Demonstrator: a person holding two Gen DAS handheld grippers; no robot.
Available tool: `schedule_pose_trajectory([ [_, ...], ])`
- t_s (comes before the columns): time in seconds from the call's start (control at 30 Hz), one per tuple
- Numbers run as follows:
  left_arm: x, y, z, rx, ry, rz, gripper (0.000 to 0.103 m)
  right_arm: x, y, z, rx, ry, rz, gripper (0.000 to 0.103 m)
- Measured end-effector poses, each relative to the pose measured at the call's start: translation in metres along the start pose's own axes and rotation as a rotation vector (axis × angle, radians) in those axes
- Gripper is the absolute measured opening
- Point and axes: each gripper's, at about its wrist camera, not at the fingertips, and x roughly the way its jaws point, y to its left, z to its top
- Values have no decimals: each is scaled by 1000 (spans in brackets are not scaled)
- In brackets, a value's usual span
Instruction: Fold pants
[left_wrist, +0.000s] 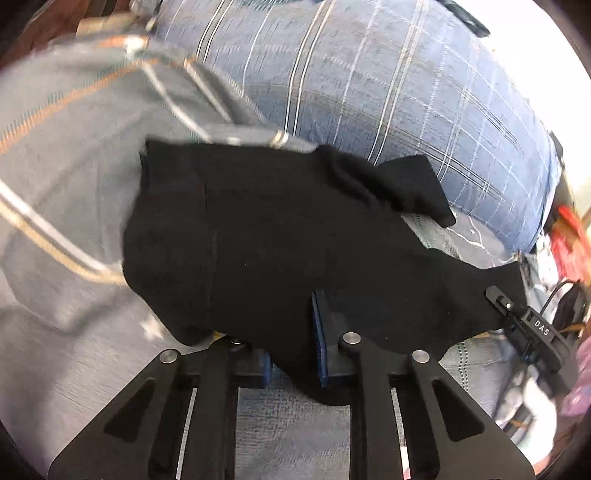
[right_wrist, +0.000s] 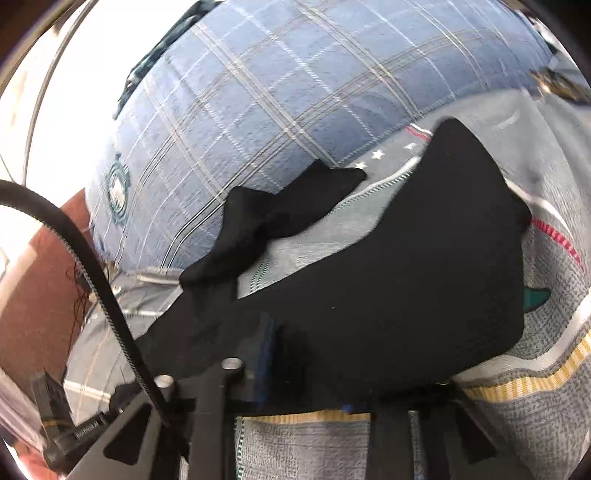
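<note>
Black pants (left_wrist: 258, 229) lie bunched on a grey patterned bedcover (left_wrist: 59, 192). Their near edge is lifted and caught between the blue pads of my left gripper (left_wrist: 291, 350), which is shut on the cloth. At the right edge of the left wrist view, my right gripper (left_wrist: 532, 325) clamps another corner of the same edge. In the right wrist view the pants (right_wrist: 424, 277) drape over my right gripper (right_wrist: 314, 376), shut on the fabric, and its right finger is hidden under the cloth. One black pant leg (right_wrist: 280, 218) trails toward a cushion.
A big blue plaid cushion (left_wrist: 369, 92) (right_wrist: 277, 92) rises just behind the pants. The bedcover (right_wrist: 535, 424) spreads around them. A black cable (right_wrist: 74, 240) loops at the left of the right wrist view, beside brown wood (right_wrist: 33, 302). Red and dark clutter (left_wrist: 570, 236) sits far right.
</note>
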Motion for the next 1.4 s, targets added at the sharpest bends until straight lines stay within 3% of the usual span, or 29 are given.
schedule_pose_trajectory([
  [0.23, -48, 23, 11, 28, -81, 31, 14, -17, 28, -18, -104, 51, 35, 20],
  [0.47, -33, 51, -1, 61, 8, 215, 14, 2, 49, -66, -140, 221, 65, 21],
  [0.57, -26, 43, -12, 128, 20, 251, 15, -6, 40, -65, -76, 181, 99, 28],
  [0.7, -41, 47, -13, 109, -19, 205, 18, -24, 19, -56, -3, 126, 74, 45],
  [0.87, -71, 49, -10, 25, -115, 119, 25, -49, -20, -42, 97, 39, 44, 46],
  [0.9, -78, 45, -10, 18, -135, 91, 29, -53, -33, -39, 136, 21, 40, 46],
  [0.97, -85, 38, -9, 21, -163, 63, 50, -57, -51, -36, 200, -2, 51, 46],
  [1.0, -88, 34, -9, 28, -173, 62, 52, -58, -63, -34, 240, -13, 65, 46],
  [1.13, -92, 24, -8, 64, -184, 121, 52, -69, -81, -24, 282, -43, 62, 47],
  [1.3, -98, 36, -10, 79, -209, 262, 52, -77, -98, -20, 288, -61, 36, 47],
  [1.4, -102, 58, -14, 20, -212, 279, 52, -77, -105, -16, 307, -81, 25, 47],
])
